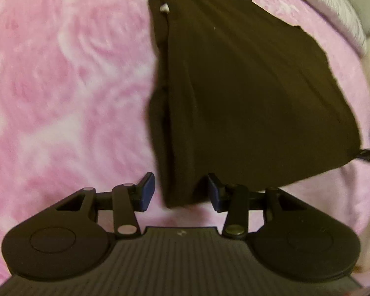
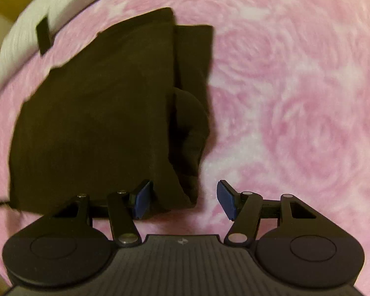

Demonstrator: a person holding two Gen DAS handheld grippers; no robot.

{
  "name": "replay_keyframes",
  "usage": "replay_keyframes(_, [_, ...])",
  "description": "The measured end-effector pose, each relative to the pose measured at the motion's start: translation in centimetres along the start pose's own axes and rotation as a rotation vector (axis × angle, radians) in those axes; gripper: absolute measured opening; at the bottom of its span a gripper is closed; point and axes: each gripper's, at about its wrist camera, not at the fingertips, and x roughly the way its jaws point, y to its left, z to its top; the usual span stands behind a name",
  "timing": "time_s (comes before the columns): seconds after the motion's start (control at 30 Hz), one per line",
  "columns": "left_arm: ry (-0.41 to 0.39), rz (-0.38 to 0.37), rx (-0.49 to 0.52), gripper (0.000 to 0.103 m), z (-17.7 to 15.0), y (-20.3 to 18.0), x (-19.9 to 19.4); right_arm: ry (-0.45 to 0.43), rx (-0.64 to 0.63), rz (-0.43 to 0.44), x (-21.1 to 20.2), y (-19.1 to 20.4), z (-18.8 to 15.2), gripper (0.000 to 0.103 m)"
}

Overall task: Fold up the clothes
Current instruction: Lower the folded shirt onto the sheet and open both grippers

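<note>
left wrist view: a pink plush blanket [image 1: 61, 74] with a swirled pile fills most of the frame, and the dark garment [image 1: 246, 86] lies on it, right of centre.
right wrist view: the same pink plush blanket [image 2: 296, 98] fills the right half; the dark garment [image 2: 93, 113] lies on its left half, near a white ribbed cover [image 2: 19, 39] along the far left edge.
progress: judged from how the cloth lies, at least one fold is done; the garment forms a compact slab with layered edges, not a spread-out piece.
left to do: it looks like one more fold or a tidy-up, since one long side is still lumpy and uneven; this is a judgement only.
garment look: very dark brown or black, soft and matte, with faint lengthwise creases; one long side shows stacked layers and a rounded bulge, and the far edge steps in a jagged line.
left gripper [image 1: 182, 192]: its jaws stand apart, with the near corner of the garment lying between them; the blue pads do not appear to press on the cloth.
right gripper [image 2: 185, 198]: its jaws stand wider apart; the garment's near corner sits beside the left pad and pink blanket shows through the rest of the gap, so nothing is gripped.
small detail: a little white tag [image 1: 164, 8] shows at the garment's far corner in the left wrist view.
</note>
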Motion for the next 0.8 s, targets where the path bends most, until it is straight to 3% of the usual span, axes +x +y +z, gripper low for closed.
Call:
replay_keyframes(0.27, [-0.06,-0.04,-0.096,0.045,-1.0,0.2,0.3,-0.02,0.196,0.118,0.8,-2.3,-0.9,0.061])
replay_keyframes(0.33, [-0.069,-0.046,-0.112,0.033,-1.1,0.3,0.4,-0.021,0.218,0.144,0.7,-2.4,-1.1,0.059])
replay_keyframes(0.43, [-0.079,-0.069,-0.142,0.014,-1.3,0.6,0.6,-0.018,0.228,0.159,1.0,-2.0,-1.1,0.05])
replay_keyframes(0.63, [-0.104,-0.093,-0.137,0.008,-1.8,0.6,0.0,-0.002,0.295,0.138,1.5,-2.3,-0.3,0.014])
replay_keyframes(0.8, [-0.098,-0.107,-0.079,0.008,-2.4,0.3,-2.8,0.013,0.292,0.129,-0.5,-2.4,-0.5,0.008])
